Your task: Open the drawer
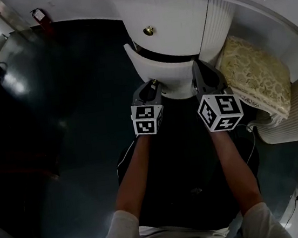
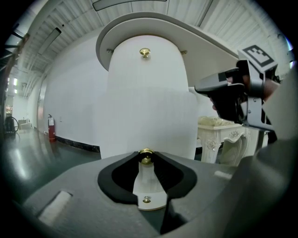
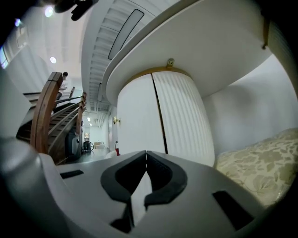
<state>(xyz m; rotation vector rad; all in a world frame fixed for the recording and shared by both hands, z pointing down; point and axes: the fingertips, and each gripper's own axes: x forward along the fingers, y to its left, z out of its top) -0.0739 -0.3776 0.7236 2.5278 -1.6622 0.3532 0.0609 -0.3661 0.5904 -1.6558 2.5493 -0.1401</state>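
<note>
A white curved cabinet (image 1: 179,14) has two drawers, each with a brass knob. The lower drawer (image 1: 171,74) stands partly pulled out, with a dark gap above its front. My left gripper (image 1: 153,83) is shut on the lower drawer's knob (image 2: 146,156), which sits pinched between the jaw tips. The upper knob (image 2: 145,52) is higher up on the white front. My right gripper (image 1: 197,64) hovers at the drawer's right end, beside the ribbed corner panel (image 3: 181,121). Its jaws (image 3: 146,154) meet at the tips with nothing between them. It also shows in the left gripper view (image 2: 200,87).
A stool with a cream patterned cushion (image 1: 256,74) stands close on the right of the cabinet. The dark glossy floor (image 1: 54,101) spreads out to the left. A red fire extinguisher (image 2: 51,128) stands by the far wall. A wooden staircase (image 3: 51,109) rises at the left.
</note>
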